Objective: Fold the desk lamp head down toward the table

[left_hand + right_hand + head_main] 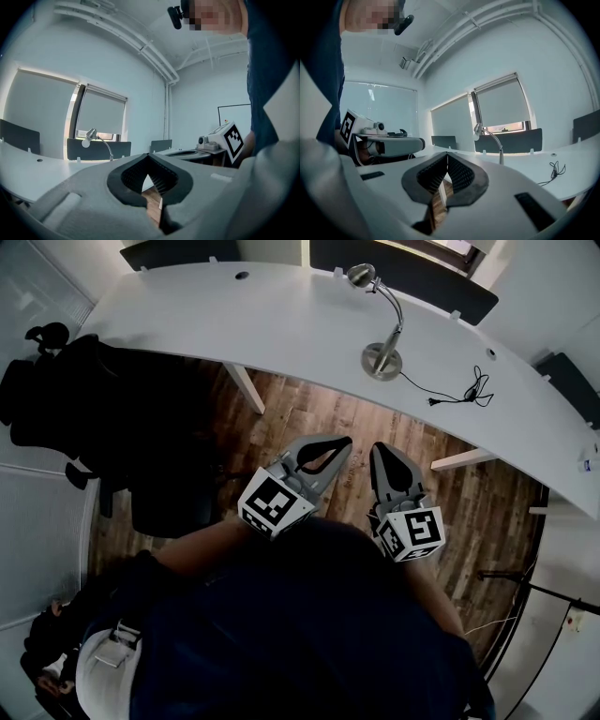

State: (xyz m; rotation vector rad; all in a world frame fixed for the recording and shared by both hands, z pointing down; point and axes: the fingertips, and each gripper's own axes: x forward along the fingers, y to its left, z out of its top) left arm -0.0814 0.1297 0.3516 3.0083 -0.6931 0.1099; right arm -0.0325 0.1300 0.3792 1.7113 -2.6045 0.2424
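Observation:
A silver desk lamp (382,326) with a curved neck stands upright on the long white desk (281,324), its head (360,276) raised toward the back edge and its round base (382,362) near the front. The lamp (96,140) appears small and distant in the left gripper view, and the lamp (488,140) is likewise far off in the right gripper view. My left gripper (343,442) and right gripper (379,448) hover side by side over the wooden floor, short of the desk, both shut with nothing between the jaws.
A black power cord (459,393) with its plug lies on the desk right of the lamp base. A dark office chair (103,418) stands at the left. Desk legs (244,388) stand beneath the front edge. Dark partition panels (403,268) line the desk's far side.

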